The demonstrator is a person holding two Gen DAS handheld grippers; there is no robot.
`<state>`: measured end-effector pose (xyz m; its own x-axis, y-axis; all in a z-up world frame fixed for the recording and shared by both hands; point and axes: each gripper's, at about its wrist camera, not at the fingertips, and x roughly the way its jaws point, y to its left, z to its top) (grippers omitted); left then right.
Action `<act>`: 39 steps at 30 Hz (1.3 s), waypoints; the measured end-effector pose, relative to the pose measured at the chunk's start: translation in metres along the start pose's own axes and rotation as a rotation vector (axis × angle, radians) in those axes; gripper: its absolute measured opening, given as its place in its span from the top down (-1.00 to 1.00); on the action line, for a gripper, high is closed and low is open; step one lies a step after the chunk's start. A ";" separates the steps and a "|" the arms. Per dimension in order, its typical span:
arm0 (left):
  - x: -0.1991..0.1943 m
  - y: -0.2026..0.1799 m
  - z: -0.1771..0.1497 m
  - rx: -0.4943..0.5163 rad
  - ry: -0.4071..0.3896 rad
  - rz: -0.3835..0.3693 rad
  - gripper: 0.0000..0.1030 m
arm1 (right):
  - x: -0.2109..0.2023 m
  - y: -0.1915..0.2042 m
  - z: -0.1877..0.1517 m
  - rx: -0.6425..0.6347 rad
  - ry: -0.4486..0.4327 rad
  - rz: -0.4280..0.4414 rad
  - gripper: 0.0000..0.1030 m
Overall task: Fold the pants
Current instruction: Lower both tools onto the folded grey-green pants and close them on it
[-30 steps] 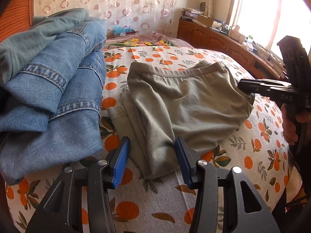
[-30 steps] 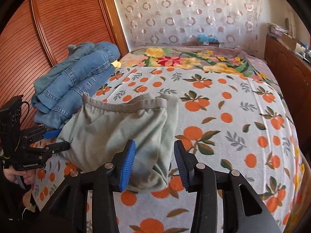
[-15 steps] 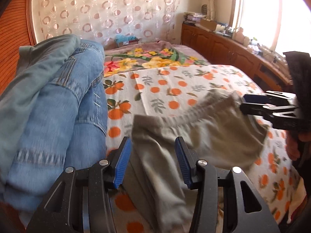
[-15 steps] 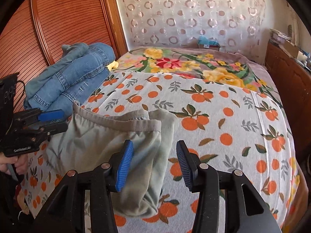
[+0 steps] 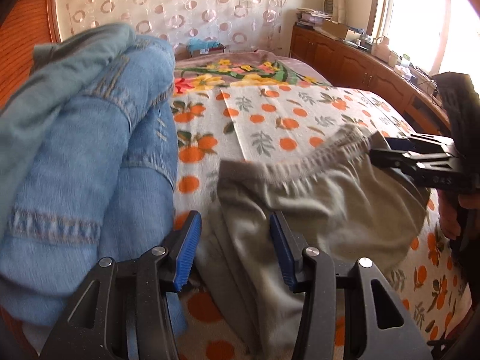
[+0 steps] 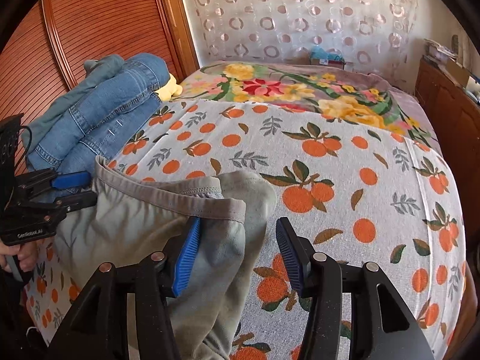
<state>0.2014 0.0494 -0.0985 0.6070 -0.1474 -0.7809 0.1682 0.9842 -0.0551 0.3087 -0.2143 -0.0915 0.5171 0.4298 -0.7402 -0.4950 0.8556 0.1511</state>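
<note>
Bed [image 6: 375, 162]: folded grey pants [image 6: 129, 225] at near edge, beside jeans [image 6: 99, 117]. Left gripper [image 5: 234, 252] half open over pants' left edge, gripping nothing. Right gripper [image 6: 237, 253] just been opening, jaws apart around pants' right corner.

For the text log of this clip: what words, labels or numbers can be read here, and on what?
"GenRobot.AI": white print on the black left hand-held gripper, right wrist view; small, letters uncertain.
Pale characters on the black right hand-held gripper, left wrist view: unreadable.
Small cardboard box by the curtain: label too small.
</note>
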 end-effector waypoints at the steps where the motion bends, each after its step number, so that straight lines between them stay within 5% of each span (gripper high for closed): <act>1: -0.002 -0.001 -0.003 -0.001 0.003 -0.005 0.05 | 0.001 -0.001 0.000 0.003 0.001 0.007 -0.04; 6: -0.004 -0.001 -0.009 -0.011 0.010 -0.012 0.05 | 0.001 0.002 -0.002 -0.028 0.009 0.012 -0.03; 8: -0.004 -0.001 -0.009 -0.012 0.009 -0.010 0.05 | -0.001 0.003 -0.004 -0.031 0.018 0.044 0.43; 11: -0.003 -0.003 -0.009 -0.009 0.010 -0.007 0.05 | -0.005 0.006 -0.006 -0.049 0.025 0.071 0.79; 19: -0.004 -0.005 -0.005 -0.017 0.007 -0.039 0.05 | -0.037 -0.009 -0.017 -0.023 -0.021 0.021 0.83; 35: 0.008 -0.009 -0.001 -0.027 0.007 -0.027 0.06 | -0.032 -0.012 -0.029 -0.011 -0.005 -0.003 0.77; 39: 0.005 -0.011 -0.003 -0.028 0.001 -0.059 0.30 | -0.030 -0.013 -0.029 -0.013 -0.013 -0.003 0.71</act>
<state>0.2001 0.0383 -0.1041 0.5958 -0.2057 -0.7763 0.1824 0.9760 -0.1185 0.2794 -0.2467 -0.0903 0.5274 0.4313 -0.7320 -0.5023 0.8532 0.1408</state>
